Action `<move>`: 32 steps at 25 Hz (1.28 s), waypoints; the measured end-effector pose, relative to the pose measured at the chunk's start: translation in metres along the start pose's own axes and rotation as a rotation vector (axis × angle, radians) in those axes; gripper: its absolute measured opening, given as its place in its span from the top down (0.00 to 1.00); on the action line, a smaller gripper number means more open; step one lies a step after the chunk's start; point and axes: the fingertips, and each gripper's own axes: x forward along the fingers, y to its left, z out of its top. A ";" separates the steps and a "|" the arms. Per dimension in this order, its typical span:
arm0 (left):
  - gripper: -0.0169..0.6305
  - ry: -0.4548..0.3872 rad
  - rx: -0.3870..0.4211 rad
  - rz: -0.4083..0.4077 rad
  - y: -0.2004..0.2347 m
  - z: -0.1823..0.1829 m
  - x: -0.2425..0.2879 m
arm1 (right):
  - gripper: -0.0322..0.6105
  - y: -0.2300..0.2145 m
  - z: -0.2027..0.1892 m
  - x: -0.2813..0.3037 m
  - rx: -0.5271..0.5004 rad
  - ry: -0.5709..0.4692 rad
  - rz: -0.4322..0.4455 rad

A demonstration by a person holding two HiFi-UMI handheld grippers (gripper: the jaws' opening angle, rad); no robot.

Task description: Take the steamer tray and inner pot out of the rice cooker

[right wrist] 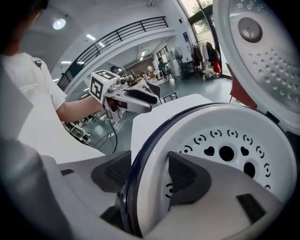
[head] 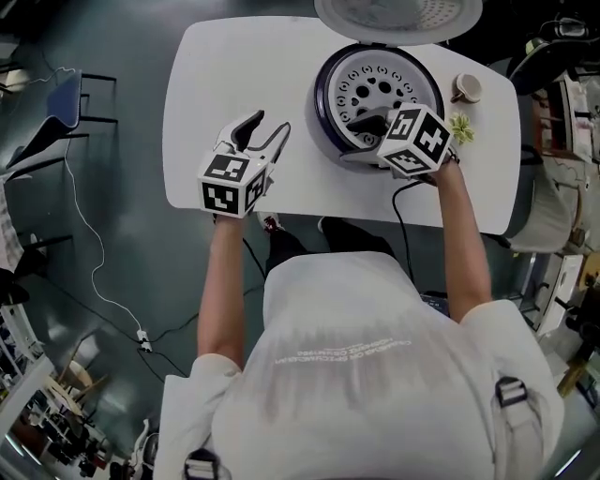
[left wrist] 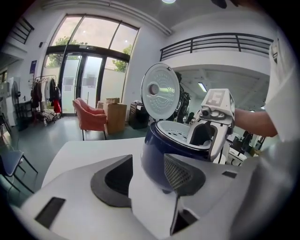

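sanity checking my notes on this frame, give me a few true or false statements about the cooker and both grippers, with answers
1. The rice cooker has its lid shut. False: the lid stands open.
2. The steamer tray sits in the cooker. True.
3. The left gripper holds the tray. False: it is open and empty over the table.
4. The right gripper has its jaws either side of the cooker's rim. True.

I see tall glass doors (left wrist: 89,79) lit by daylight, 1 red armchair (left wrist: 90,118) on the grey floor (left wrist: 47,133), a railed balcony (left wrist: 220,42) overhead
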 end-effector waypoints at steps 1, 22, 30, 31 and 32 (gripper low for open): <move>0.63 -0.001 -0.006 0.000 0.001 -0.001 -0.002 | 0.55 0.002 0.002 0.001 -0.005 0.003 0.007; 0.63 -0.050 0.040 -0.128 -0.020 -0.008 -0.035 | 0.56 0.003 -0.001 0.012 -0.054 0.066 -0.111; 0.64 -0.071 0.045 -0.124 -0.001 -0.006 -0.053 | 0.75 0.002 0.015 -0.008 -0.061 -0.003 -0.243; 0.64 -0.075 0.047 -0.126 0.001 -0.004 -0.054 | 0.77 0.001 0.018 -0.011 -0.057 -0.012 -0.253; 0.64 -0.079 0.049 -0.131 0.001 -0.002 -0.055 | 0.77 0.001 0.020 -0.014 -0.055 -0.018 -0.259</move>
